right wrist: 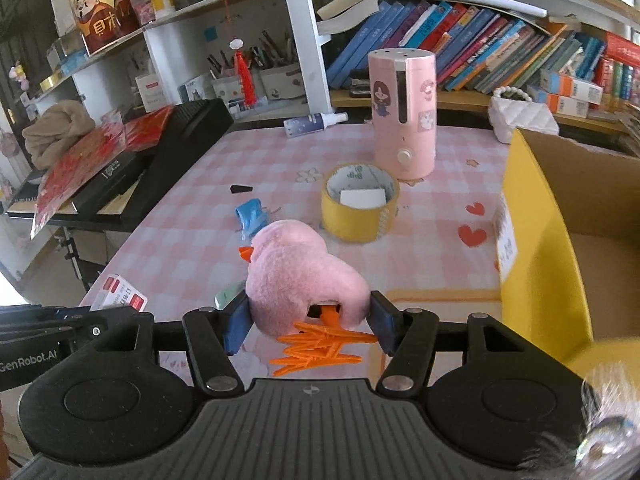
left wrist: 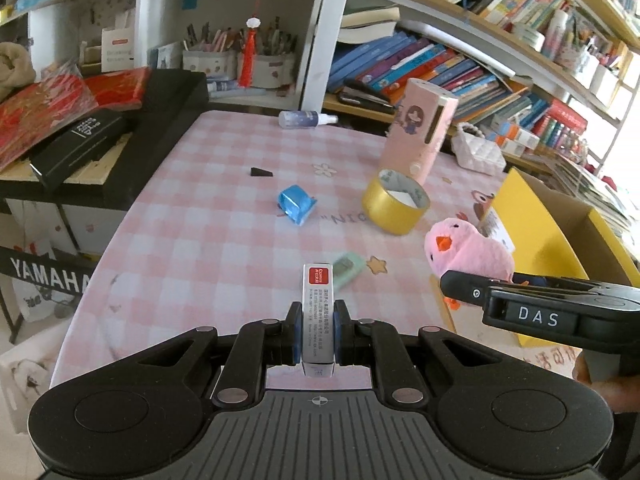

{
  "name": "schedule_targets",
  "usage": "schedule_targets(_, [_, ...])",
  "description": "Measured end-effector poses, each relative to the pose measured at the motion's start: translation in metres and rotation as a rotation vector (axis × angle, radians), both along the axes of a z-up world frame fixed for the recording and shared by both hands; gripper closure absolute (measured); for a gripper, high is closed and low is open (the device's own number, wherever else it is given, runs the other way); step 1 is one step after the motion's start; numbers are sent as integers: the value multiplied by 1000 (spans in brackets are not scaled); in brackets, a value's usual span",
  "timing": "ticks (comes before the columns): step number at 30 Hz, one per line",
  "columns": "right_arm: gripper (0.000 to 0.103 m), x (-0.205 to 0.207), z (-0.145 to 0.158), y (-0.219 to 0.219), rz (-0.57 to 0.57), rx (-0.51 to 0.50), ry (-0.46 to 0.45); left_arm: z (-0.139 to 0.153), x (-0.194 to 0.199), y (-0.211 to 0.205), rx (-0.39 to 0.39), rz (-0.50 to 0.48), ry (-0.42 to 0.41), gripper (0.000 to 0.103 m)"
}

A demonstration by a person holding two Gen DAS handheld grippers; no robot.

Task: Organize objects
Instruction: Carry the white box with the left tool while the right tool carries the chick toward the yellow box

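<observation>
Left gripper (left wrist: 317,330) has its fingers clamped tight on a slim silver box (left wrist: 317,316), held up over the near edge of the pink checked bench (left wrist: 192,216). Right gripper (right wrist: 308,322) is squeezing a pink plush bird (right wrist: 304,276) just left of the yellow carton (right wrist: 536,248). Tape roll (right wrist: 360,208) and blue wrapper (left wrist: 295,203) sit farther back.

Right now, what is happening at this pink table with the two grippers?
A person is tidying the pink checked table with a handheld gripper in each hand. The left gripper is shut on a small silver box with a red label. The right gripper holds a pink plush bird with orange feet, close beside an open yellow cardboard box. A gold tape roll, a pink humidifier, a blue foil packet and a spray bottle lie on the table.
</observation>
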State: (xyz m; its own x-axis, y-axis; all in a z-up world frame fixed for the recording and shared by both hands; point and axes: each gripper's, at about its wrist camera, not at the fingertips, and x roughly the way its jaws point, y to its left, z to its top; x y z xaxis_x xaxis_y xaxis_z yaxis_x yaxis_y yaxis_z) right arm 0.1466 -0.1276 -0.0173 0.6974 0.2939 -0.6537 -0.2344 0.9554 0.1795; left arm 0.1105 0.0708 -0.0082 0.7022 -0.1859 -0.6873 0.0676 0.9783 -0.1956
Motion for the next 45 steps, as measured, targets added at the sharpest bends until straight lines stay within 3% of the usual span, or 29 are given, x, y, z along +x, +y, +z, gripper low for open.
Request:
schedule_targets(25, [45, -130, 3, -8, -135, 13, 18, 8, -105, -5, 7, -133, -24, 90])
schedule_targets(45, [45, -199, -4, -29, -271, 27, 27, 4, -143, -34, 16, -295, -29, 90])
